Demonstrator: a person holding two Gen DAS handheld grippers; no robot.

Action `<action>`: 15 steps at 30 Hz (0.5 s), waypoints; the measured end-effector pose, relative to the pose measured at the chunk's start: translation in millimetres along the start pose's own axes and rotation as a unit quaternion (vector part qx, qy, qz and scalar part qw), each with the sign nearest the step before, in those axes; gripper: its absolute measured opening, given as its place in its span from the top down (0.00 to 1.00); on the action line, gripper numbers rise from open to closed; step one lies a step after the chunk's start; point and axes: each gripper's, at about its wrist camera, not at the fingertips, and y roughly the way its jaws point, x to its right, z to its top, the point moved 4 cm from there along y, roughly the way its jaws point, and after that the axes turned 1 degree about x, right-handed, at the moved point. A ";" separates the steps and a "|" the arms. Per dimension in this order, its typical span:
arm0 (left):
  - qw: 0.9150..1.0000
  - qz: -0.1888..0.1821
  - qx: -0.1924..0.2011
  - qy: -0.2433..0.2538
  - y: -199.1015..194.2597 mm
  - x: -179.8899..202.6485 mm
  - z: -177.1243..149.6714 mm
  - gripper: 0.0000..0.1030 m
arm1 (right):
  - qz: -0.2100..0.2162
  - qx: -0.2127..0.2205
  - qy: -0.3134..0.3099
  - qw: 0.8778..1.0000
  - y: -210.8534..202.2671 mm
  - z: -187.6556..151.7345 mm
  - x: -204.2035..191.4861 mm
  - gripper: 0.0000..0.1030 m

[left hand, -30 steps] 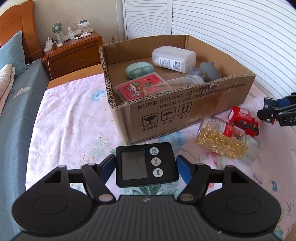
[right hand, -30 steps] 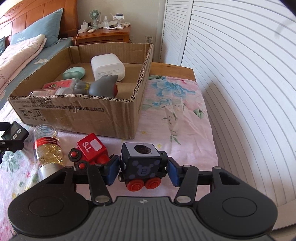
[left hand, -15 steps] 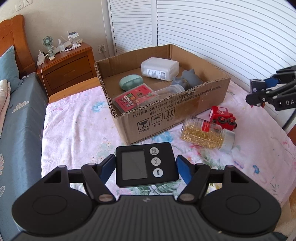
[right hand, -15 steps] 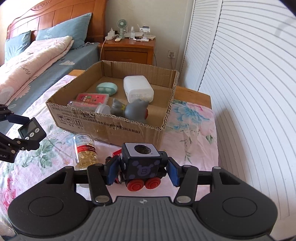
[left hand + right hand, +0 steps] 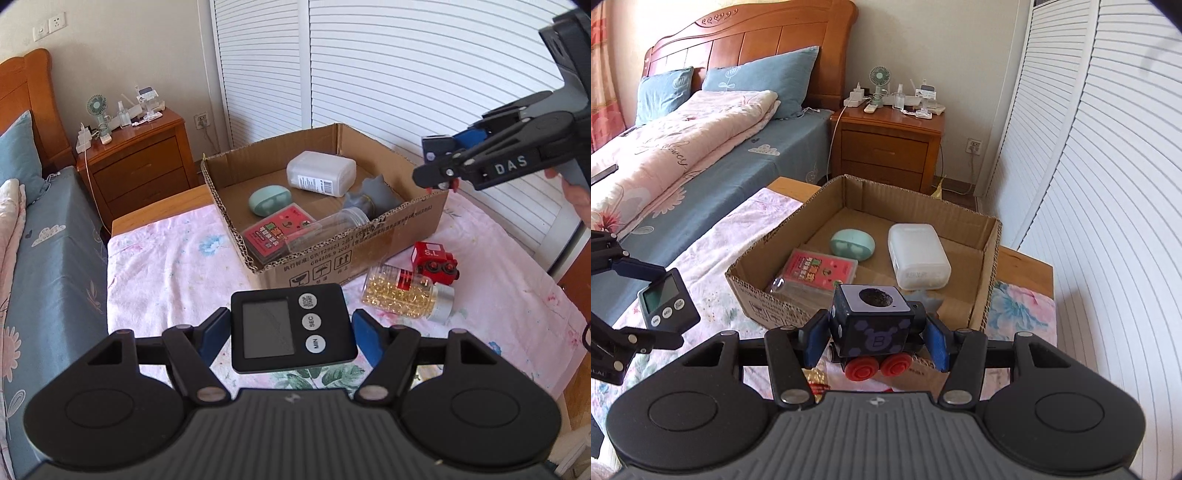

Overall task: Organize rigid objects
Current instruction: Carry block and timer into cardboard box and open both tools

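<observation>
Through the left wrist camera, our left gripper (image 5: 290, 334) has its blue fingers (image 5: 214, 334) clamped on a black digital timer with three round buttons (image 5: 291, 328) at lower centre. Beyond it, the open cardboard box (image 5: 369, 247) sits mid-frame on the pink floral desk cover (image 5: 166, 266), and a clear jar of yellow capsules (image 5: 402, 293) lies beside a red toy car (image 5: 434, 260) just right of the box. Our right gripper (image 5: 439, 162) hangs at upper right above the box's corner. Through the right wrist camera, that gripper's fingers (image 5: 816, 341) pinch a dark blue cube-shaped toy car with red wheels (image 5: 873, 326) at lower centre, in front of the box's near wall; the timer shows at left.
</observation>
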 end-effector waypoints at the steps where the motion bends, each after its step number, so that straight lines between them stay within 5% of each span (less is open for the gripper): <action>1: 1.000 0.002 0.002 0.001 -0.5 -1.9 1.4 0.31 | 0.002 -0.001 -0.002 1.000 4.8 5.7 -1.5 0.42; 11: 1.000 0.011 0.014 0.008 3.0 -15.9 15.3 0.31 | -0.001 -0.019 -0.001 1.000 65.2 49.8 -2.0 0.40; 15: 1.000 0.015 0.015 0.010 7.8 -18.8 19.9 0.31 | -0.006 -0.011 0.015 1.000 75.2 54.3 4.1 0.13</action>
